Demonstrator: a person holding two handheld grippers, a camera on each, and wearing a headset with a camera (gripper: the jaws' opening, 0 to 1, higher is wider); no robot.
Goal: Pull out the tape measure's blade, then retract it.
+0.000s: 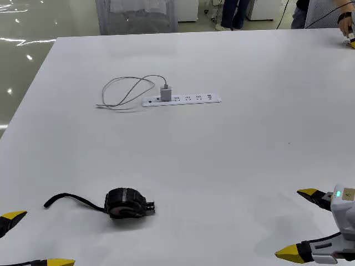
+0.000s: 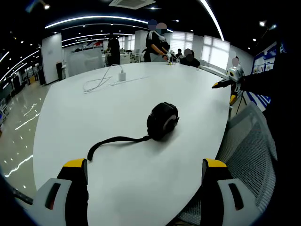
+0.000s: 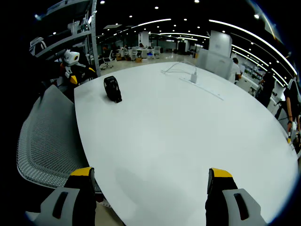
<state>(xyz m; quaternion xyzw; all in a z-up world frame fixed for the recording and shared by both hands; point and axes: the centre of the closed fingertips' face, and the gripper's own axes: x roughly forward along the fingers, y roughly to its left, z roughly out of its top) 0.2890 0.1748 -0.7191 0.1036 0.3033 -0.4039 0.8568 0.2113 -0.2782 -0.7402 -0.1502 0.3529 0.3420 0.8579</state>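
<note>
Ahead of left gripper (image 2: 145, 163), jaws wide, tape measure (image 2: 162, 120), untouched

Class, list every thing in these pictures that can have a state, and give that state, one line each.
tape measure: lying on the table, blade not drawn out, untouched.
strap: stretched out loose on the table.
left gripper: open, empty.
right gripper: open, empty.
charger: plugged into the power strip.
cable: loosely looped on the table.
</note>
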